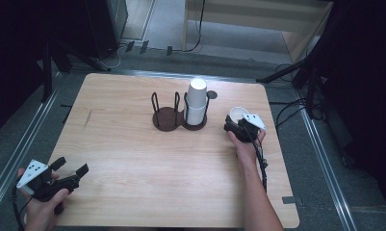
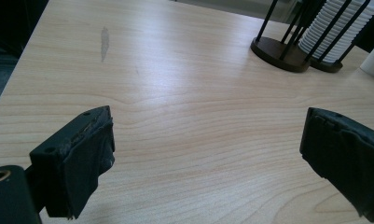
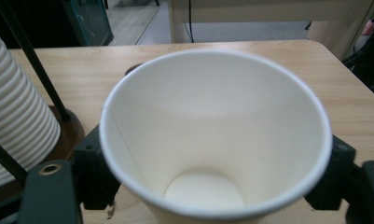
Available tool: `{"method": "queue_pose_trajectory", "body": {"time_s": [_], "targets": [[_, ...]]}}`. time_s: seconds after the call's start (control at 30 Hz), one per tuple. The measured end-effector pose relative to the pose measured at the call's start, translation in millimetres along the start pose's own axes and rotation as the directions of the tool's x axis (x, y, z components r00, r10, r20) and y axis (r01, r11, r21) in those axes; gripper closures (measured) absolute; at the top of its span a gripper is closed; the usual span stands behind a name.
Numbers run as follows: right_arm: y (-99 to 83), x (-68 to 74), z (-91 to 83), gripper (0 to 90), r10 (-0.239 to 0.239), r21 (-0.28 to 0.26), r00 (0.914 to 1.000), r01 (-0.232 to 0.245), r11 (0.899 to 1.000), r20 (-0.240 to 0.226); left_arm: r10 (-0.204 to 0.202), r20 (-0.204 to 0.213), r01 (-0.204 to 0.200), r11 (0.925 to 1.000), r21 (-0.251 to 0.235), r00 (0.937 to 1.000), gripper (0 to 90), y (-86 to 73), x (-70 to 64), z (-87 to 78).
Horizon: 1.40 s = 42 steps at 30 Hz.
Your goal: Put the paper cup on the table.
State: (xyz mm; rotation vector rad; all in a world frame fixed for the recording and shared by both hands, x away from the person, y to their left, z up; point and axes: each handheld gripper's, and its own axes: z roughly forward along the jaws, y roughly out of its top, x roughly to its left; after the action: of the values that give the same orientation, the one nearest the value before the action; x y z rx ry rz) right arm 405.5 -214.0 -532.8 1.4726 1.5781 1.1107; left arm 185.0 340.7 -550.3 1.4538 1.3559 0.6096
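no readable text, labels or numbers

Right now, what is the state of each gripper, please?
Left gripper: open, holding nothing.
Right gripper: shut on a cup.

You are in a lab or test room, not a home. Your wooden desk (image 1: 133, 144) stands alone on a grey floor (image 1: 325, 159), with metal rails (image 1: 17, 144) running along both sides. Black stands (image 1: 296, 67) with dark legs ring the desk, and cables (image 1: 287, 110) lie loose on the floor. Dark curtains (image 1: 368, 72) hang at the sides. Behind the desk you can see a plain light wooden bench (image 1: 258, 19) and a black box (image 1: 106, 24).
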Motion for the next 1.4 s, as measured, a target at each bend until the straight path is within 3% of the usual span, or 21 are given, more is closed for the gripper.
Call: {"method": "queue_pose_trajectory", "body": {"time_s": [0.13,0.3,0.5,0.7,1.07,1.4], "targets": [[-4.1,0.0,-1.2,19.1,0.003,0.014,0.9999,-0.003,1.000,-0.012,0.000,0.000,0.000,1.0000,0.000,1.0000,3.7,0.0,0.2,0.0],[-3.8,-0.5,-4.8,7.1,-0.017,0.016,0.9991,0.018,1.000,-0.039,-0.001,0.000,0.001,1.0000,0.000,1.0000,3.6,0.0,0.2,-0.1],[1.3,-3.4,-15.2,0.2,-0.018,0.012,0.9964,0.019,1.000,-0.083,-0.003,0.002,0.003,1.0000,-0.001,1.0000,3.6,0.0,0.4,-0.2],[2.4,-9.7,-31.8,0.0,-0.051,0.003,0.9935,0.052,0.999,-0.102,-0.002,0.001,0.002,1.0000,-0.002,1.0000,3.6,0.0,0.2,-0.1],[3.1,-25.6,-72.0,0.0,-0.038,-0.054,0.9886,0.031,0.998,-0.146,-0.003,0.001,0.003,1.0000,0.000,1.0000,3.6,-0.1,0.0,-0.6],[2.0,-44.7,-103.8,0.0,-0.037,-0.080,0.9907,0.026,0.996,-0.131,-0.002,0.000,0.002,1.0000,0.001,1.0000,3.6,-0.2,-0.2,-0.5]]}}
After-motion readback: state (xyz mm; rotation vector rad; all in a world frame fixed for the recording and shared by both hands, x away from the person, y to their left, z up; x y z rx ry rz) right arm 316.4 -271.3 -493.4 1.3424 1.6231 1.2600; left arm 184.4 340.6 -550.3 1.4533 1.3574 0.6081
